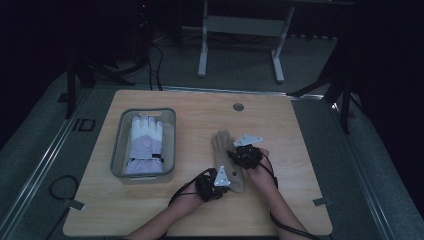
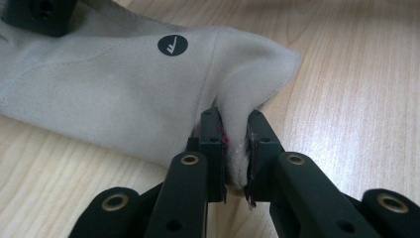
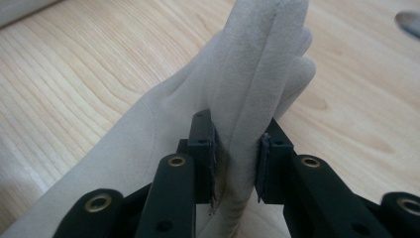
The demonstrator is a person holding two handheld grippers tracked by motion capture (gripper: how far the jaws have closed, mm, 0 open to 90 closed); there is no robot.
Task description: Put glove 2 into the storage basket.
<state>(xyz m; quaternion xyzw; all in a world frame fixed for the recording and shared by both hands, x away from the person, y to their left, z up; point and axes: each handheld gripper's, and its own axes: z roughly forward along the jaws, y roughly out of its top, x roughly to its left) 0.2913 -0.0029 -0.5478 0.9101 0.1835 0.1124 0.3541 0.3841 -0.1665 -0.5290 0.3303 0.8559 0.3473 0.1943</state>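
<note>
A tan suede glove (image 1: 226, 159) lies on the wooden table (image 1: 295, 150), fingers pointing away from me. My left gripper (image 1: 216, 184) is shut on its cuff corner; the left gripper view shows the fabric (image 2: 124, 94) pinched between the jaws, with a round black logo (image 2: 172, 45) on it. My right gripper (image 1: 246, 154) is shut on the glove's side near the fingers; in the right gripper view a fold of glove (image 3: 257, 74) rises between the jaws. A white and lilac glove (image 1: 145, 144) lies in a grey bin (image 1: 118, 145) to the left.
The bin stands on the table's left half. A round cable hole (image 1: 238, 106) sits near the far edge. Beyond the table stands the white frame of another desk (image 1: 240, 30). Cables trail from both grippers toward me.
</note>
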